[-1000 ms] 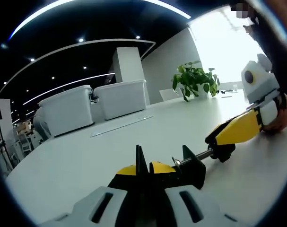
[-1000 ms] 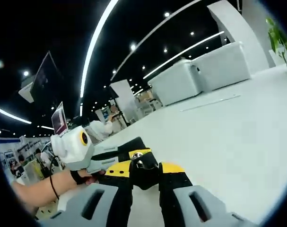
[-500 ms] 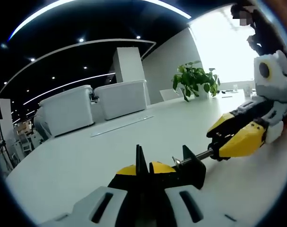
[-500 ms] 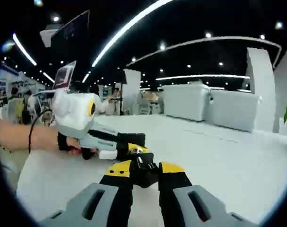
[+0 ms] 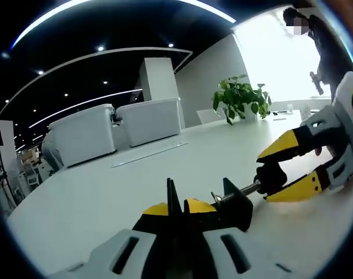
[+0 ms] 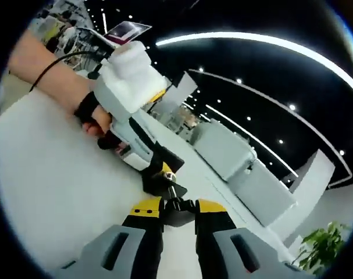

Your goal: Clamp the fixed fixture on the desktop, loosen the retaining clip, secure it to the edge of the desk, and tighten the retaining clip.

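**Clamp held at both ends on the desk**

The black clamp fixture (image 5: 231,204) lies low over the white desk (image 5: 95,197), its screw rod running out to a black knob (image 5: 271,176). The left gripper (image 5: 177,210) is closed on the clamp body. The right gripper (image 5: 292,168) has its yellow-tipped jaws around the knob; in the right gripper view they pinch it (image 6: 177,204). A potted plant (image 5: 237,97) stands behind.
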A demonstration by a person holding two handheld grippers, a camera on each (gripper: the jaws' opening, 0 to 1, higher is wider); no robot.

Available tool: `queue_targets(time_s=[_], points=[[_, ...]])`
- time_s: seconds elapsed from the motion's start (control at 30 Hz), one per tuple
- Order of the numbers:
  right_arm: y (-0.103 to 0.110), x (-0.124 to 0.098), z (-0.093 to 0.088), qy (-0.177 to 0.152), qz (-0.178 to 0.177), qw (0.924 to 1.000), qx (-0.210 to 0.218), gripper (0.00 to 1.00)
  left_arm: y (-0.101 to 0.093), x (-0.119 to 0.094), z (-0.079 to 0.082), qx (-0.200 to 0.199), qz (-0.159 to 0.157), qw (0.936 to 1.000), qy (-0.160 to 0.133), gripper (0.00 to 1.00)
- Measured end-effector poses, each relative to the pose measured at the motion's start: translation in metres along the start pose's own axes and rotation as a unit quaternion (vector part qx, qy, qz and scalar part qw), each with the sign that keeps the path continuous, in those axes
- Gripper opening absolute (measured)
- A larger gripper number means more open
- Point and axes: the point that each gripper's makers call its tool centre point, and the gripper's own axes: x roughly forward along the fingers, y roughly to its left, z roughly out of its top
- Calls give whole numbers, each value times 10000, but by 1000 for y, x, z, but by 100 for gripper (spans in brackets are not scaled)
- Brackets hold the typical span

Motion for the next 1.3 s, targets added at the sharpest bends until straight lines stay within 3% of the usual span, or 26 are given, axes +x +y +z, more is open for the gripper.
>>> queue_targets(time_s=[0.1, 0.3, 0.4, 0.47, 0.5, 0.57, 0.67, 0.7, 0.8, 0.83, 0.87, 0.9, 0.93, 0.97, 1.03, 1.2, 1.27, 1.3], points=[[2, 0, 2, 82, -178, 9968, -775, 20, 0, 0, 0, 4, 3, 10000, 0, 7], [1, 0, 0, 85, -90, 9990, -433, 20, 0, 0, 0, 2, 11, 10000, 1, 7], [0, 1, -1, 33, -22, 9999, 107, 20, 0, 0, 0, 1, 10, 10000, 0, 7], [-3, 0, -2, -16, 68, 9942, 1070, 21, 0, 0, 0, 1, 9, 10000, 0, 7], [-6, 0, -3, -67, 97, 9841, 1770, 21, 0, 0, 0, 4, 6, 10000, -1, 7], [-9, -1, -4, -93, 254, 9505, 3095, 26, 1, 1, 0, 5, 4, 10000, -2, 7], [-17, -3, -2, -298, 500, 8841, 4637, 30, 1, 1, 0, 8, 1, 10000, -4, 7], [-19, -3, -4, -330, 525, 8684, 4920, 29, 1, 1, 0, 10, -8, 10000, -6, 7], [-25, -5, -8, -406, 667, 7834, 6167, 26, 0, 1, 0, 13, -19, 10000, -9, 7], [-28, -5, -10, -400, 689, 7610, 6438, 24, 0, 1, 0, 14, -22, 10000, -10, 7], [-30, -4, -15, -357, 622, 7547, 6522, 23, 0, 1, 0, 15, -26, 10000, -11, 7], [-33, -4, -25, -240, 481, 7492, 6601, 22, 0, 1, 0, 21, -33, 10000, -14, 7], [-35, -3, -27, -222, 365, 7602, 6483, 21, 0, 1, 0, 22, -34, 10000, -14, 7], [-36, -4, -30, -179, 330, 7659, 6419, 20, 0, 1, 0, 24, -32, 10000, -15, 7], [-30, -2, -32, -75, 402, 7625, 6457, 20, 0, 1, 0, 24, -33, 10000, -14, 7], [-12, 4, -26, 121, 695, 7840, 6167, 21, 0, 1, 0, 23, -41, 10000, -15, 7], [-7, 7, -28, 197, 819, 7825, 6169, 23, 0, 1, 0, 26, -43, 10000, -17, 7], [-7, 8, -28, 210, 879, 7763, 6239, 23, 0, 1, 0, 28, -45, 10000, -17, 7]])
